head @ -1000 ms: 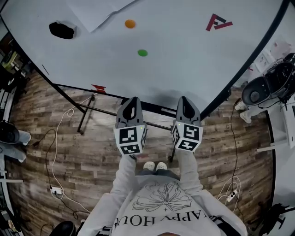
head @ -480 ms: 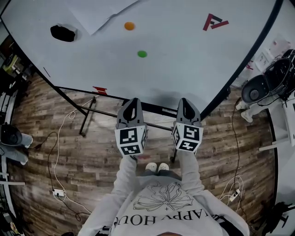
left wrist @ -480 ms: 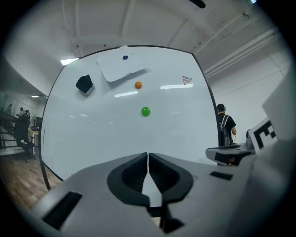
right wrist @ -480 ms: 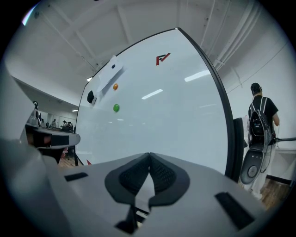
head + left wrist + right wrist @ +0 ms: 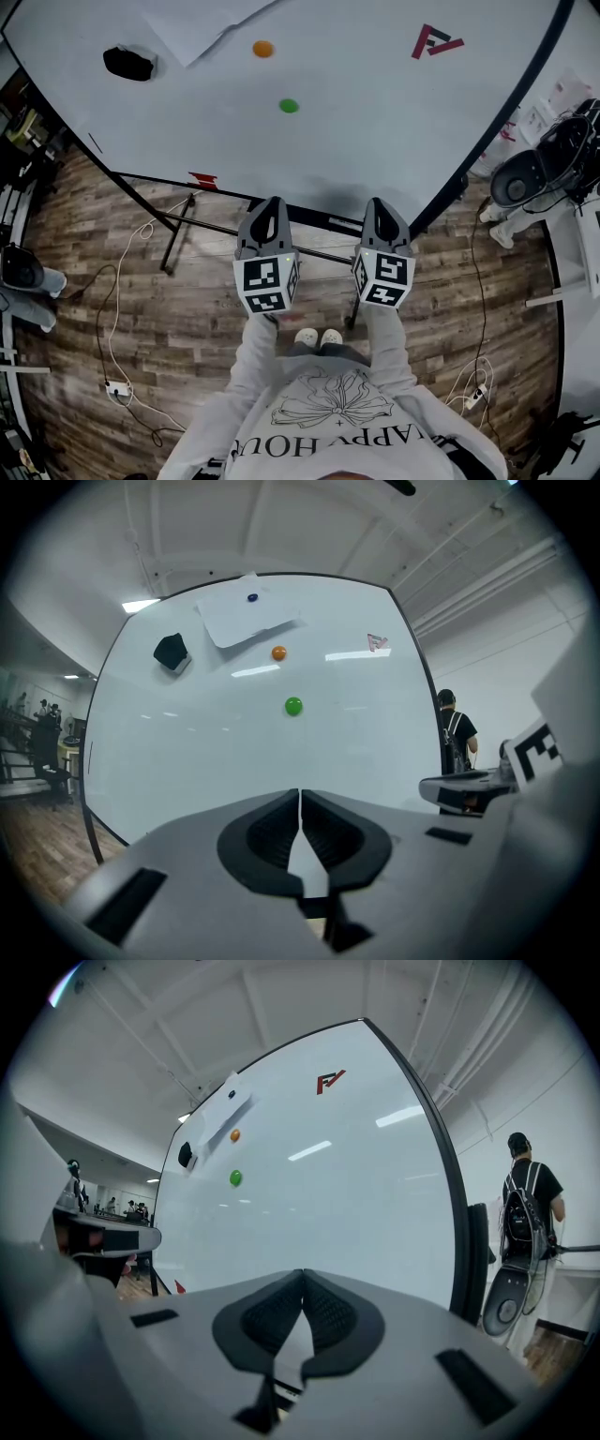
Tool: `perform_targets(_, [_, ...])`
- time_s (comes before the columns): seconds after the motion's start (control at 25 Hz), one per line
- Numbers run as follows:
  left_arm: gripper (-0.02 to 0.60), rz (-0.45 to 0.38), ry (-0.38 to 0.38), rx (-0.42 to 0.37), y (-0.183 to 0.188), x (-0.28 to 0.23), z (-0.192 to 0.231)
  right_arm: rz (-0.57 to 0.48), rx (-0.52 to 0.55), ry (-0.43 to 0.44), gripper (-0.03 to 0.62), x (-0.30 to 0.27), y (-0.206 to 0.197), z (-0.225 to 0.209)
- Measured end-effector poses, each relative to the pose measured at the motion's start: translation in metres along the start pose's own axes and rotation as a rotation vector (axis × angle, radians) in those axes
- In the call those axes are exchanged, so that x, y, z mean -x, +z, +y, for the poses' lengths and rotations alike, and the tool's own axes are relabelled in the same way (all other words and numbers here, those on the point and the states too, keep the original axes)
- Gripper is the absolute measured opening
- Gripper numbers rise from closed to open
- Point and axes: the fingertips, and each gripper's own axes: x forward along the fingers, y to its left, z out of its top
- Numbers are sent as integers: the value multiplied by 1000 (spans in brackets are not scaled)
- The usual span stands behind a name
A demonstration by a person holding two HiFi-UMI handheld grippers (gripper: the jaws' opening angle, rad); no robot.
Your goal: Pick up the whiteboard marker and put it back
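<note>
- Two grippers, the left gripper (image 5: 272,202) and the right gripper (image 5: 376,202), are held side by side, each with jaws pressed together on nothing.
- One whiteboard (image 5: 394,122) stands ahead; the whiteboard marker cannot be made out.
- On the board: one green magnet (image 5: 289,106), one orange magnet (image 5: 262,48), one black eraser (image 5: 128,63), one paper sheet (image 5: 187,23).
</note>
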Motion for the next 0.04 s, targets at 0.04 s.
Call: perform_targets(0.04, [11,0,0,-1,0,0,0,0,1,0,3,0,0,0])
